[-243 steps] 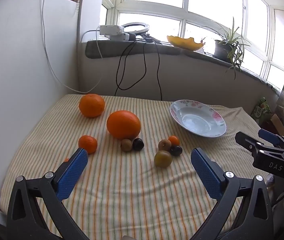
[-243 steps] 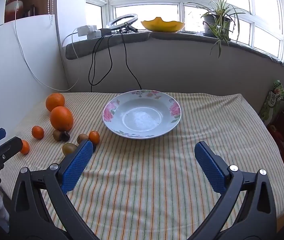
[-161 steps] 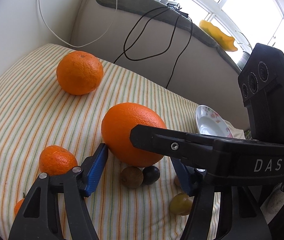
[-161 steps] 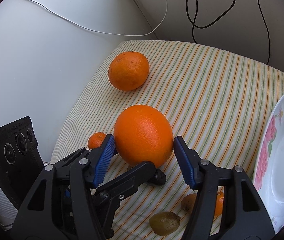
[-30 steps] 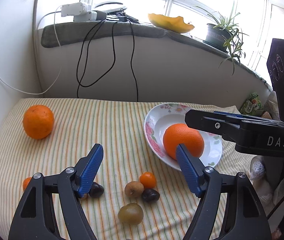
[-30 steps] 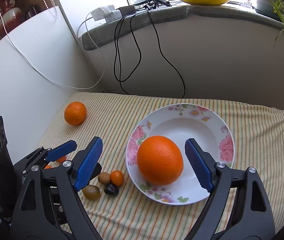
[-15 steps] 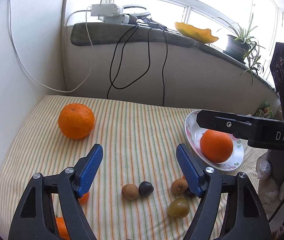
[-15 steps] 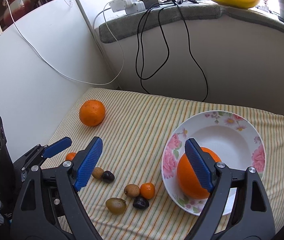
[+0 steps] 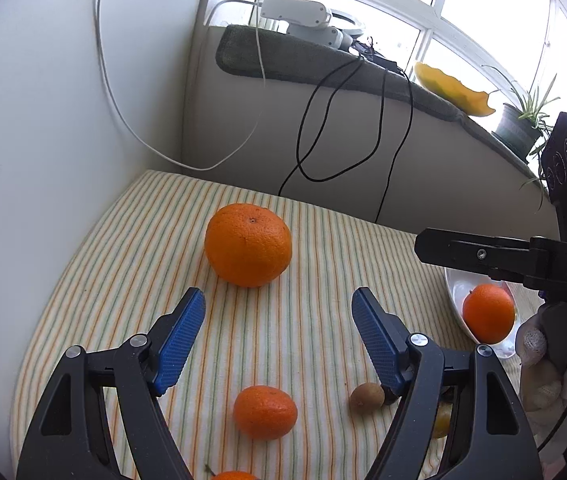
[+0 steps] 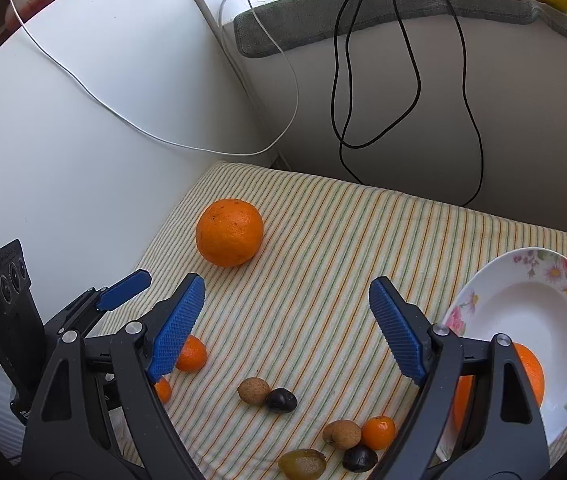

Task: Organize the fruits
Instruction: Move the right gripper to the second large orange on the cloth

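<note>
Step in hand: one big orange (image 10: 531,364) already lies in the flowered plate (image 10: 523,300) at the right; I judge I am now lining up on the second large orange (image 9: 248,245) for the next pick
Target fruit: it sits alone on the striped cloth (image 9: 315,320) of the table, far left, near the white wall, well apart from the plate
Left gripper (image 9: 278,334): wide, nothing between its blue pads, aimed down at the cloth with the target just beyond the fingertips
Right gripper (image 10: 287,326): wide too and empty, just to the right of the left one; the target lies beyond its left finger
Other fruit: a mandarin (image 9: 265,412) near me between the left gripper's arms, a smaller one (image 10: 191,354) beside it, and small brown (image 10: 253,391), dark (image 10: 281,400) and greenish (image 10: 302,462) fruits along the near edge
Next move calls for: carrying both grippers forward until the pads straddle the round orange at its widest, then closing evenly
Care: the skin is smooth and the fruit can roll on the soft cloth if one pad touches first
</note>
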### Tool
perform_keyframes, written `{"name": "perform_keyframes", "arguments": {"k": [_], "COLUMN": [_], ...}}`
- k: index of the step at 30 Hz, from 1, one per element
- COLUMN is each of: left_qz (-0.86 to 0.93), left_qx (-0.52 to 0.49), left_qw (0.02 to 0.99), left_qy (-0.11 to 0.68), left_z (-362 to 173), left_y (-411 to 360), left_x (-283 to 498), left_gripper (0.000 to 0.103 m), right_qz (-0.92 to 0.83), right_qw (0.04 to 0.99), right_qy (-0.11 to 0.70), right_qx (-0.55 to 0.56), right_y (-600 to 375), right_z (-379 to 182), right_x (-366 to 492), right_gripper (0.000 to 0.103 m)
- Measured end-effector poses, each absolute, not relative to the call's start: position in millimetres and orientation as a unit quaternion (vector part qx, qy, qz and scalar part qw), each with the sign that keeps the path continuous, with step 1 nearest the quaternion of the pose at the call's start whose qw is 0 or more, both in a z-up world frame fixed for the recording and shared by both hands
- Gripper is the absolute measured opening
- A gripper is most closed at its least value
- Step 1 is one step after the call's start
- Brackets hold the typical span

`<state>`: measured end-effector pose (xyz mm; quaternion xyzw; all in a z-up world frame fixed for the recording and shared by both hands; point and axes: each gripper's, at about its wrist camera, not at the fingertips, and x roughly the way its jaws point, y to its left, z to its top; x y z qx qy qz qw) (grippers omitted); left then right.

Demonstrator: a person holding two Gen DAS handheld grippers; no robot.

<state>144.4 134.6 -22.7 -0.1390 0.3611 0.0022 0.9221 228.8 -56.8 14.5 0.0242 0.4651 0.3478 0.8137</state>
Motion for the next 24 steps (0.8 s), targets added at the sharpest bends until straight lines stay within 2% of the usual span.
{"name": "perform_keyframes", "arguments": {"k": [18,24], "left_qz": [-0.024,-0.025], "left_qx": [-0.172,-0.176], "left_qw": [0.902,0.897], "left_qy": [0.395,0.405], "left_z": [-45,-47], "left_y": [160,164], "left_x": [186,193], "left_gripper": [0.076,0.076], "right_qz": [0.365,0.365], "right_qw": [0.753,0.742], "right_qy": [0.541,0.556], "right_qx": [0.079,0.082], "right_y": [26,42], "right_z": [-30,-44], "right_x": [283,294], "right_gripper": [0.086,0.081]}}
